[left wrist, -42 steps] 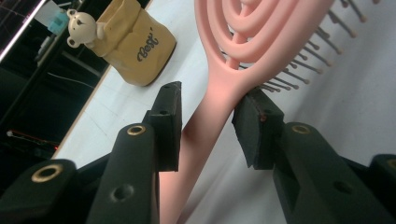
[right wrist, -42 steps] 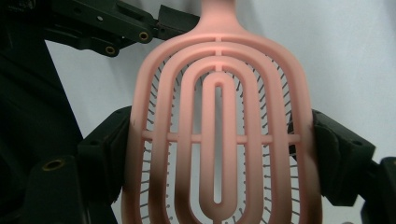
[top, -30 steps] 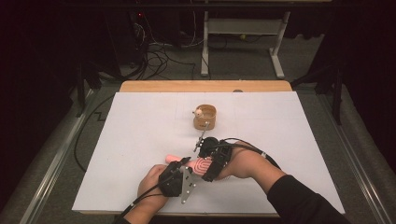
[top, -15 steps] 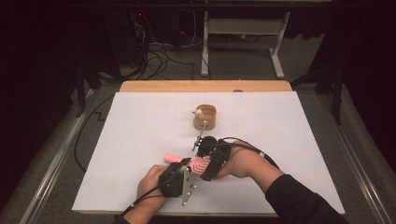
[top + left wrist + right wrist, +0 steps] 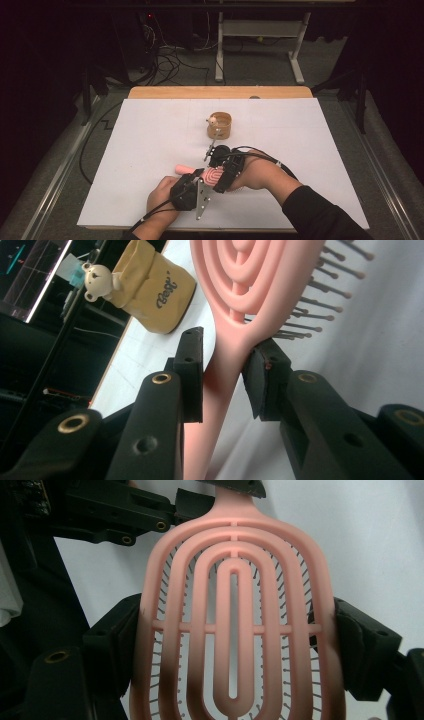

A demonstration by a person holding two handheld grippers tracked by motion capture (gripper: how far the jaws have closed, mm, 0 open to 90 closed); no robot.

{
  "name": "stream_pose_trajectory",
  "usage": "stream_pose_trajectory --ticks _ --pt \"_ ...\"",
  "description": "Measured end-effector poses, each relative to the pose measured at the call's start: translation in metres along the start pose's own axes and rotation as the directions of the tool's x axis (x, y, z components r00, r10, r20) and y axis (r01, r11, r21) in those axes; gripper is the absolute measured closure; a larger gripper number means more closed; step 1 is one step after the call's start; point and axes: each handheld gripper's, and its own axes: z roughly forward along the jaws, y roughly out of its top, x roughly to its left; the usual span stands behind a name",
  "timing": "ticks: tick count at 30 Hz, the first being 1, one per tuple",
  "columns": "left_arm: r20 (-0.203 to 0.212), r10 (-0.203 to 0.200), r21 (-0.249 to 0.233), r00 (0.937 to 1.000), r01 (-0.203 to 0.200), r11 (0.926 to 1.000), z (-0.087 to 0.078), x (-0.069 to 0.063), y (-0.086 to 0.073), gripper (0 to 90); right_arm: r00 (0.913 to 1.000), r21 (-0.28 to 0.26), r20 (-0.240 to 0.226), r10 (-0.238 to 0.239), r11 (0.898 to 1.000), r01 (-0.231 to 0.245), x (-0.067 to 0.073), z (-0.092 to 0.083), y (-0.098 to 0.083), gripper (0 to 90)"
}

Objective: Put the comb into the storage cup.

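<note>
A pink hairbrush (image 5: 214,176) with an open ribbed head is held just above the white table cover, between both hands. My right gripper (image 5: 219,179) is shut on the brush head (image 5: 232,630), one pad on each side of it. My left gripper (image 5: 198,177) has just been closing its jaws. The brush's neck (image 5: 227,355) stands between them and both pads (image 5: 192,375) rest against it. The handle's end (image 5: 181,169) sticks out to the left. The bristles (image 5: 310,305) point toward the table.
A small tan pouch with a bear figure (image 5: 220,126) stands on the white cover (image 5: 150,140) beyond the hands, and the left gripper view shows the pouch (image 5: 155,290) too. A wooden strip (image 5: 220,92) forms the far edge. Cables and a table frame lie on the floor behind.
Both hands and the brush stay where they were; the high view shows no clear shift.
</note>
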Motion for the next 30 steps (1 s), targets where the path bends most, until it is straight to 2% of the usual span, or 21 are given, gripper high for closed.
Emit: stream_pose_trajectory --ticks 8,16,23,30 --pt "-0.010 0.004 0.008 0.9999 -0.004 1.0000 0.001 0.000 0.001 69.8 0.9999 -0.001 -0.003 -0.010 1.000 0.010 0.003 -0.002 0.002 20.0" --pt "-0.025 0.058 0.008 0.9980 -0.058 0.9983 0.001 -0.003 0.002 73.5 0.9998 0.001 -0.016 0.007 1.000 -0.007 0.002 -0.004 0.004 19.8" --pt "-0.043 0.087 0.003 0.9953 -0.087 0.9962 0.000 -0.004 0.002 75.7 0.9996 -0.013 -0.026 0.003 1.000 -0.003 0.000 -0.007 0.003 19.6" --pt "-0.064 0.086 -0.005 0.9942 -0.086 0.9963 -0.002 -0.001 0.002 77.0 0.9997 -0.044 -0.023 0.003 0.999 -0.004 -0.001 -0.012 0.005 19.1"
